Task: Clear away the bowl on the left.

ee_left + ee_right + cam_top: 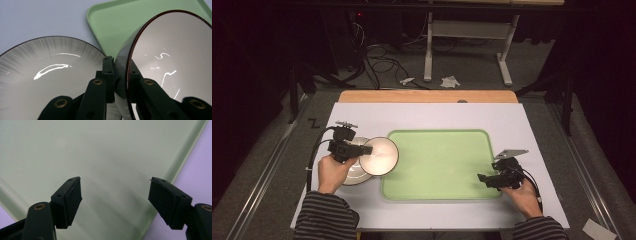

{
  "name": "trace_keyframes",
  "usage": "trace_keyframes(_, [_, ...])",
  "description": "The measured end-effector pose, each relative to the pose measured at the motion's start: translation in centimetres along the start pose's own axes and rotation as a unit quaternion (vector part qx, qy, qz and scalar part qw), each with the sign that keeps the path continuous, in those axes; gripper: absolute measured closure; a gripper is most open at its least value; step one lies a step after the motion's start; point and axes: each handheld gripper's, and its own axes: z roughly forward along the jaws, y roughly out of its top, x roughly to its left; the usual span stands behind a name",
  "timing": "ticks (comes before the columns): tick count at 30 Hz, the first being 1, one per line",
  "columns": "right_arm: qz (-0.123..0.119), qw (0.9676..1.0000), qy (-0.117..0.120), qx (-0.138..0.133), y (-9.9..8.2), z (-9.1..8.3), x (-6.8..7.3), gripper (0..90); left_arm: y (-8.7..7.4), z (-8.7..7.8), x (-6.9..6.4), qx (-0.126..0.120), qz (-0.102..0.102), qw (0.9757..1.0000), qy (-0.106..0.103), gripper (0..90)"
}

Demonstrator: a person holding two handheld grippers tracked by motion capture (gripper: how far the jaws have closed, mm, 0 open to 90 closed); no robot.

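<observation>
Green tray, left gripper fingers clamping lifted bowl rim, right gripper fingers apart, empty

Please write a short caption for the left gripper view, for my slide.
Left gripper shut on the rim of a bowl, lifted beside a plate and a green tray.

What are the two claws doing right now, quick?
Left claw: shut on the rim of the small bowl, lifted beside the bigger bowl.
Right claw: open, holding nothing, above the green tray.
</observation>
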Motion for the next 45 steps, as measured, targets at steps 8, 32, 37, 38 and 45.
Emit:
trace_keyframes(8, [-0.001,1.0,-0.004,0.001,0.0,-0.1,0.1,27.9,-0.2,0.3,-1.3,0.005,0.01,0.9998,-0.015,82.3])
trace_keyframes(32, [0.003,0.9999,-0.007,-0.008,0.0,-0.3,0.1,27.7,-1.6,2.2,-5.7,0.036,0.038,0.997,-0.057,82.3])
trace_keyframes(37, [0.006,0.9999,-0.008,-0.011,-0.1,-0.4,0.0,27.8,-2.1,2.6,-6.8,0.039,0.047,0.9959,-0.067,82.3])
trace_keyframes(38, [0.005,0.9999,-0.007,-0.01,-0.1,-0.4,0.0,27.8,-2.2,2.6,-7.0,0.041,0.049,0.9956,-0.068,82.3])
trace_keyframes(45, [0.01,0.9999,-0.01,-0.009,-0.1,-0.3,-0.1,27.8,-3.0,3.2,-7.7,0.052,0.063,0.9938,-0.075,82.3])
